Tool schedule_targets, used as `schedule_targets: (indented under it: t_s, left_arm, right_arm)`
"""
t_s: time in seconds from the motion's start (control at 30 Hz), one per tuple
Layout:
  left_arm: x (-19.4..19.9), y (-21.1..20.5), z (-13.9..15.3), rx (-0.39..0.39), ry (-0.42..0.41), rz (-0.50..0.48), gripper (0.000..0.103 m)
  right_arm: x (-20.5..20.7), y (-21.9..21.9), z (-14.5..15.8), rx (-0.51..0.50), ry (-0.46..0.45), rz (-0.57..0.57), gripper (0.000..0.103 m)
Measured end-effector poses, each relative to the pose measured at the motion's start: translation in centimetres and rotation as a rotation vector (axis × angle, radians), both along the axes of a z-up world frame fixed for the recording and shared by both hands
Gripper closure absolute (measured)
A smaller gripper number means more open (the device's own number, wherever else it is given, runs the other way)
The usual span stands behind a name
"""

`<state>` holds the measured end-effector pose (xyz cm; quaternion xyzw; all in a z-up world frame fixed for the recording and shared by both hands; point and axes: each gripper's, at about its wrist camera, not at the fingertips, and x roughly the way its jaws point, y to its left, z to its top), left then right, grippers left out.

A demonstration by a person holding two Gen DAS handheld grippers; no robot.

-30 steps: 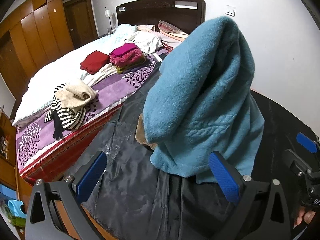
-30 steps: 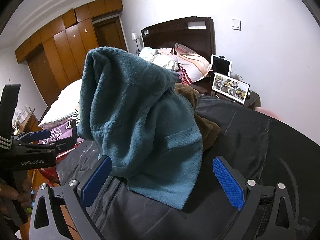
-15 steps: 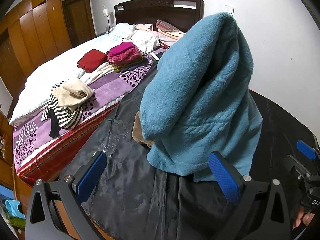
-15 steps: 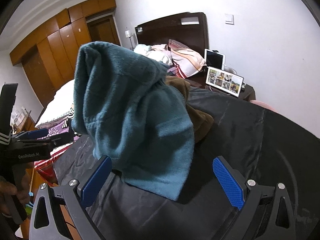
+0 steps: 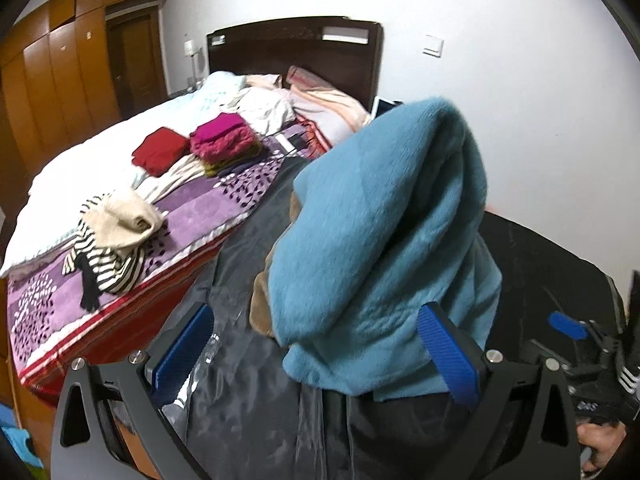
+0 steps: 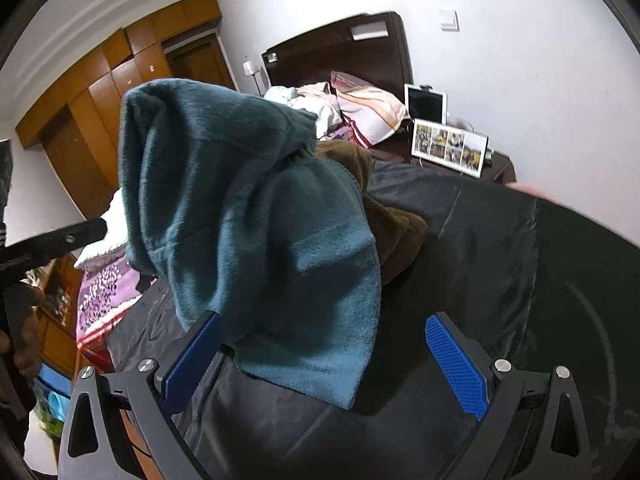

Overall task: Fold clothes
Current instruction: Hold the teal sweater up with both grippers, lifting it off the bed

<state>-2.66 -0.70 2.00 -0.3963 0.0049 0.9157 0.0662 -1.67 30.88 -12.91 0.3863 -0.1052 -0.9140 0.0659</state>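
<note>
A black cloth-covered table (image 5: 248, 412) fills the lower middle of the frame. On it lie a heaped teal sweater (image 5: 384, 240) and a brown garment (image 6: 396, 224) tucked under it. At left stands the bed (image 5: 72, 168), spread with a purple patterned blanket (image 5: 200, 216). On the bed lie a folded red garment (image 5: 160, 152), a pink stack (image 5: 222, 140), a cream sweater (image 5: 124, 220) over a striped one (image 5: 108, 264), and pillows (image 5: 320, 96) near the top.

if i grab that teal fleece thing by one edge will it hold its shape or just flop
The teal fleece will probably flop: it already droops in soft folds over the brown garment. Its thick pile suggests some bulk and easy grip. It may slide on the shiny black sheet.
</note>
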Motion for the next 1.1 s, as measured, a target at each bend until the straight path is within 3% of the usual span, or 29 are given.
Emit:
schedule_targets:
  t_s: [0.37, 1.1]
  left_arm:
    - [-2.0, 0.0, -2.2, -0.033, -0.073, -0.043, 0.001]
    - [-4.7, 1.3, -2.3, -0.095, -0.057, -0.086, 0.001]
  right_arm:
    - [-3.0, 2.1, -3.0, -0.047, -0.064, -0.077, 0.000]
    - [-4.9, 1.3, -3.9, -0.041, -0.101, -0.064, 0.000]
